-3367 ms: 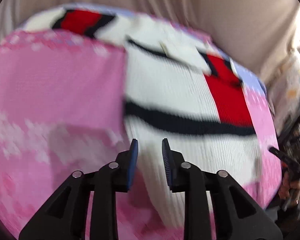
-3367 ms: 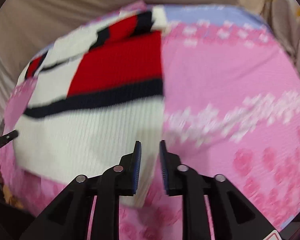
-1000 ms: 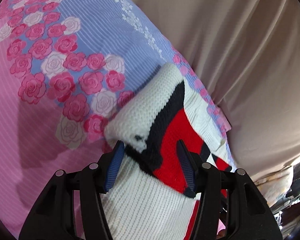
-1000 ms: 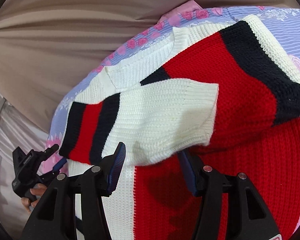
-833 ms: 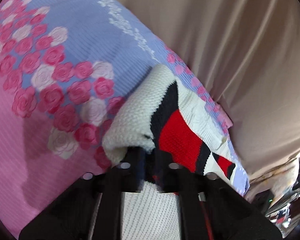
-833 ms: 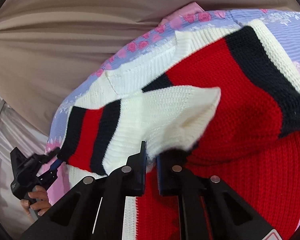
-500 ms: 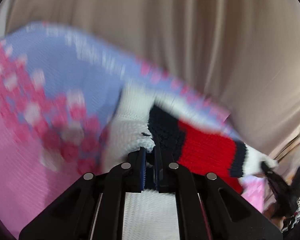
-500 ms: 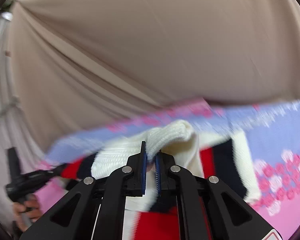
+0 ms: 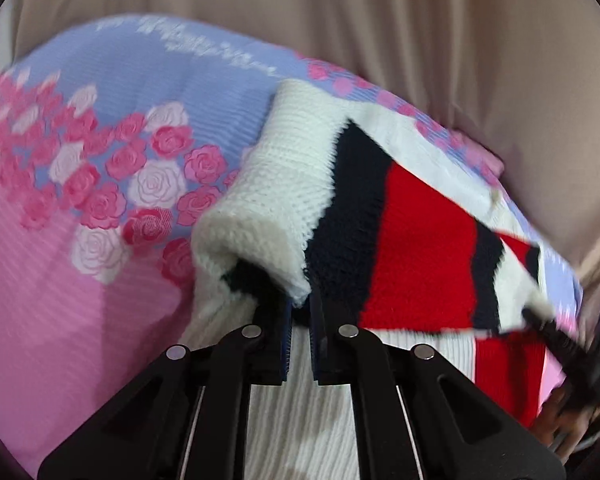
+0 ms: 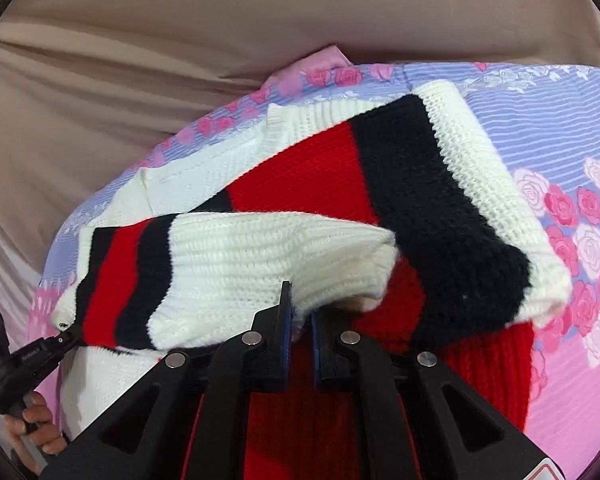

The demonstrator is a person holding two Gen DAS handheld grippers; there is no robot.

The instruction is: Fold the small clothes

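On the flowered bedsheet (image 10: 540, 128) lies the knit sweater (image 10: 320, 176), its sleeves already laid across the chest. The left gripper (image 9: 299, 320) and right gripper (image 10: 301, 316) each pinch a top corner, jaws nearly closed on knit. The crosswise fold looks barely begun.

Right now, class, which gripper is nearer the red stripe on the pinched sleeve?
Left. The left gripper pinches the sleeve beside the red stripe; the right gripper holds its white end, farther along.
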